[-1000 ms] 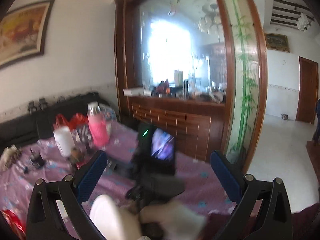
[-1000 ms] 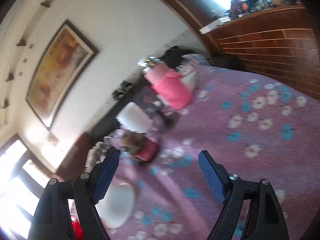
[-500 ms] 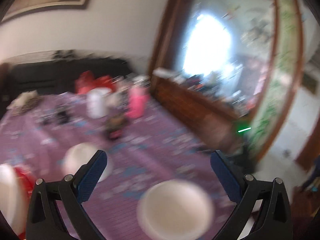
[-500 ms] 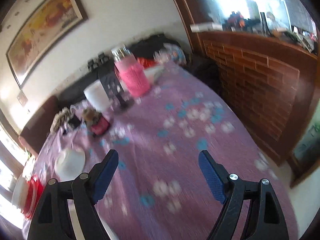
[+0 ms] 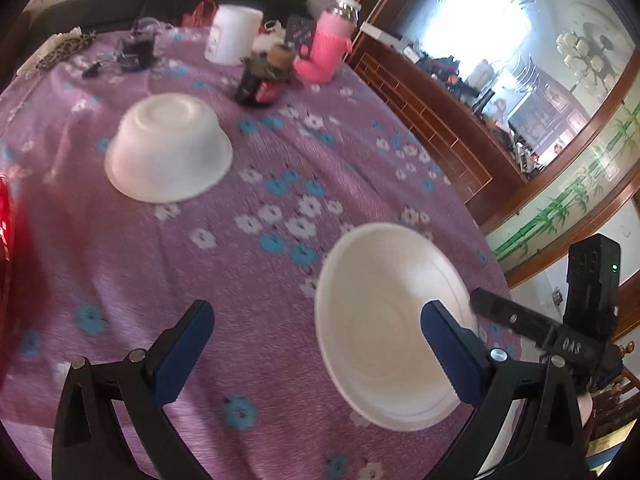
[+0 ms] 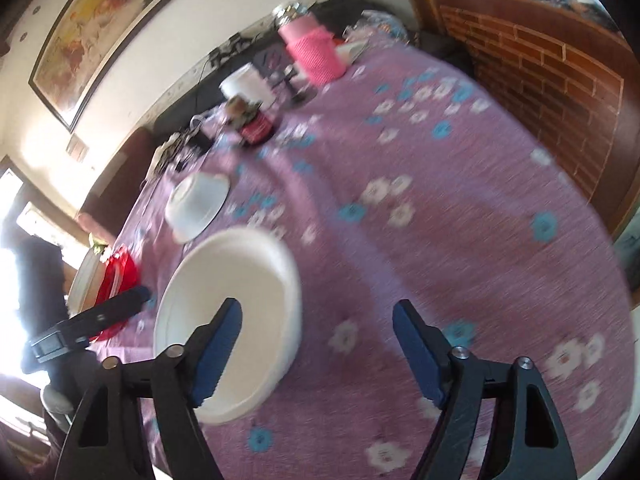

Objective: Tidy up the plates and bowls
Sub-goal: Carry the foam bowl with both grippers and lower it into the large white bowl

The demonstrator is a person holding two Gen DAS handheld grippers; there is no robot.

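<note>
Bowls and plates are spread over a table [image 5: 120, 280] covered with a purple flowered cloth [image 6: 460, 220], the largest thing in view. An upright white bowl [image 5: 384, 320] is seen near the table's front edge, just ahead of the left gripper [image 5: 318, 344] and partly behind its right finger; in the right wrist view the same bowl [image 6: 240, 300] is seen behind the left finger of the right gripper [image 6: 316, 344]. Farther back, well apart from it, an upturned white bowl [image 5: 168, 152] is set rim-down on the cloth. At the table's left edge a red dish [image 6: 118, 280] is seen with a white plate [image 6: 82, 276] beside it; whether they touch cannot be told. Both grippers are held with fingers spread wide, and nothing is gripped by either. At the far end of the table a white cup [image 5: 232, 34], a pink-sleeved bottle [image 5: 330, 50] and a small dark jar [image 5: 260, 84] are grouped close together. A framed painting [image 6: 100, 28] is hung on the wall behind.
</note>
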